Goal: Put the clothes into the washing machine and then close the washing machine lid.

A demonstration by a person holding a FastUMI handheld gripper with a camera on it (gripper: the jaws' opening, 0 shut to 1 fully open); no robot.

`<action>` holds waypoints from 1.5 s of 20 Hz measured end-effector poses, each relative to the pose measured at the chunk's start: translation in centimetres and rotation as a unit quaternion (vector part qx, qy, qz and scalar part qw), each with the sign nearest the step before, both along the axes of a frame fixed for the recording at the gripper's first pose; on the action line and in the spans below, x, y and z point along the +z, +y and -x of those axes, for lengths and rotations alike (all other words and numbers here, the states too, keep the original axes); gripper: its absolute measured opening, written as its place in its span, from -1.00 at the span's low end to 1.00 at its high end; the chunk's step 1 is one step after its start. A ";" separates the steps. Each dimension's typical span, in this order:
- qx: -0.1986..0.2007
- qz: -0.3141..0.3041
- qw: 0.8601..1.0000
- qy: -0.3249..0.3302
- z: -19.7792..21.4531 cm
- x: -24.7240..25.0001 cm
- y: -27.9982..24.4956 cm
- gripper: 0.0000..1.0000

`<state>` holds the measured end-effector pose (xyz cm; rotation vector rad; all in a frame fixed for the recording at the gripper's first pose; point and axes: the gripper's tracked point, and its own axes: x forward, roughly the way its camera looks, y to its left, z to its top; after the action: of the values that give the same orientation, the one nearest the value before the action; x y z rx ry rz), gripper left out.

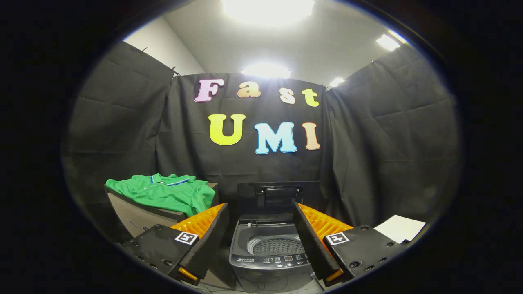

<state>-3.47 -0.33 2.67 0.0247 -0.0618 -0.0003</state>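
The gripper (261,241) hangs with its fingers spread wide, holding nothing. Between them sits the grey top-loading washing machine (267,253), black lid (279,197) upright. A green collared polo shirt (165,192) drapes over the grey box's (139,216) top edge, left.

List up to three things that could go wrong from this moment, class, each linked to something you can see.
1. The tongs are open and hold nothing; the green shirt lies spread over a box beside the washing machine, so a pinch might catch only one layer and let it trail.
2. Fabric could drape over the drum rim instead of dropping inside.
3. The raised lid stands behind the opening and might get knocked.
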 end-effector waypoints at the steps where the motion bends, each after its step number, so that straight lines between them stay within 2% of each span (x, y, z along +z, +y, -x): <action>1: 0.000 0.000 1.000 0.000 -0.2 0.1 0.0 0.95; 8: 0.007 0.004 1.000 0.003 -1.9 2.0 0.9 0.95; 14: 0.039 -0.025 0.999 0.016 -4.9 4.3 3.3 0.95; 21: 0.098 -0.038 0.994 0.032 -8.8 7.2 9.2 0.95; 30: 0.171 -0.009 0.982 0.080 -12.3 8.6 19.0 0.95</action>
<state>8.84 18.66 11.24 0.0528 0.1038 0.3410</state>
